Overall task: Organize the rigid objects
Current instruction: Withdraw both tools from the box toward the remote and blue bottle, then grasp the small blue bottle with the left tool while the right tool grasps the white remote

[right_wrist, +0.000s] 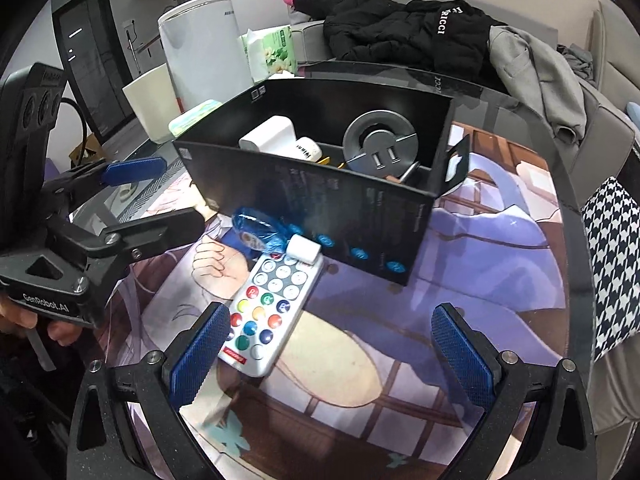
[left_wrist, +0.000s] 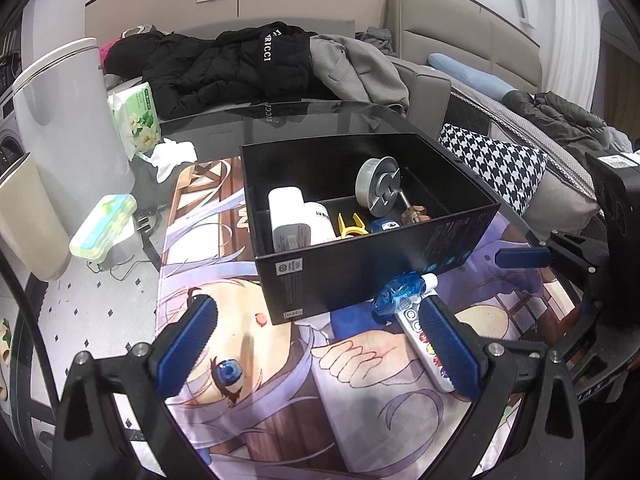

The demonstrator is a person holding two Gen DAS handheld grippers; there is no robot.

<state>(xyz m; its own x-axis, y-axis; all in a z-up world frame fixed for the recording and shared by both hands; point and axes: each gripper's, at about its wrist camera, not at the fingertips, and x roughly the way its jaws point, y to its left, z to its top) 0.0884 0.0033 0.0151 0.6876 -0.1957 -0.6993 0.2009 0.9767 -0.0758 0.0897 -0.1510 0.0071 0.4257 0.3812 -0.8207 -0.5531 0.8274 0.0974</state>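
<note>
Black box (right_wrist: 320, 200) w/ divider: its front wall hides the lower parts of the white charger (right_wrist: 268, 136), grey round hub (right_wrist: 378, 146) and yellow clip (left_wrist: 352, 226). Remote (right_wrist: 268, 304), blue wrapper (right_wrist: 260, 230) and small white block (right_wrist: 304, 250) lie just in front of box. Left gripper (left_wrist: 316, 348) and right gripper (right_wrist: 332, 356): jaws spread, holding nothing.

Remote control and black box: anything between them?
Right wrist view: a small white cap and crumpled blue wrapper lie between remote control and black box.

I see the remote control (right_wrist: 266, 308) lying on the mat (right_wrist: 460, 280) before the box (right_wrist: 320, 204); a charger (right_wrist: 268, 134) sits inside.
</note>
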